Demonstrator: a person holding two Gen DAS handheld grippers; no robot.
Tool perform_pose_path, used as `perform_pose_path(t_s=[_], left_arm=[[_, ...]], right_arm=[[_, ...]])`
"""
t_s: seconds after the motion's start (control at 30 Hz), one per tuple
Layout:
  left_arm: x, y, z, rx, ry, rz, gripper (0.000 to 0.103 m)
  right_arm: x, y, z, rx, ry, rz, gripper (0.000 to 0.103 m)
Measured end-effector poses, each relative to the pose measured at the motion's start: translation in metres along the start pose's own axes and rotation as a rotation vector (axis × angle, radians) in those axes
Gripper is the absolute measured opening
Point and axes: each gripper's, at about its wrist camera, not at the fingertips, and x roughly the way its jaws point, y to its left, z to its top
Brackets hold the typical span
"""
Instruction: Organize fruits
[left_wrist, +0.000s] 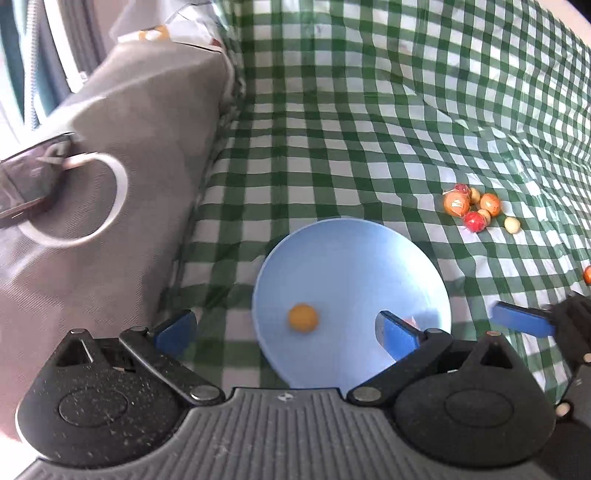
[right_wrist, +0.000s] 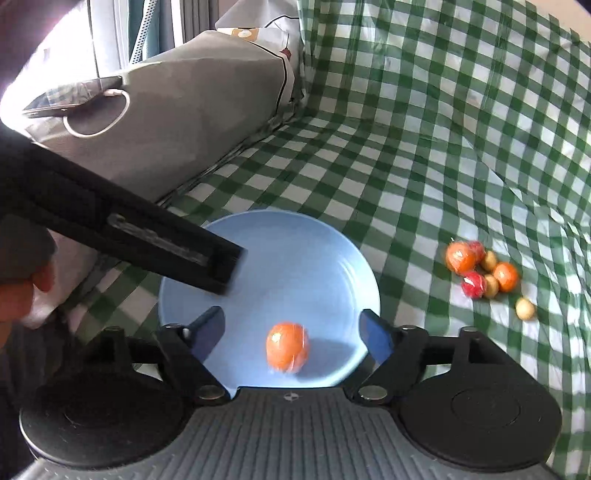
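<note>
A light blue plate (left_wrist: 351, 266) lies on the green checked cloth; it also shows in the right wrist view (right_wrist: 295, 251). A small yellow-orange fruit (left_wrist: 303, 318) sits on it. An orange fruit (right_wrist: 287, 350) lies on the plate between my right gripper's open fingers. My left gripper (left_wrist: 288, 328) is open and empty over the plate's near edge. My right gripper (right_wrist: 291, 334) is open above the plate. A cluster of small orange, red and tan fruits (left_wrist: 476, 208) lies on the cloth to the right; it also shows in the right wrist view (right_wrist: 484, 271).
A grey cushion (left_wrist: 122, 155) with a phone (left_wrist: 26, 181) and white ring on it borders the cloth on the left. The left gripper's body (right_wrist: 122, 236) crosses the right wrist view. A loose tan fruit (right_wrist: 525, 308) lies apart from the cluster.
</note>
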Motion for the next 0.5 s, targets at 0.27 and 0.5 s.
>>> perform_pose_path(t_s=[0.27, 0.5], left_arm=[[-0.053, 0.017, -0.035, -0.054, 0.033, 0.043, 0.103], [-0.084, 0.001, -0.056, -0.013, 0.004, 0.041, 0.103]], right_arm=[[-0.070, 0.008, -0.033, 0.141, 0.002, -0.039, 0.098], [-0.111, 0.018, -0.050, 0.164, -0.085, -0.087, 0.100]])
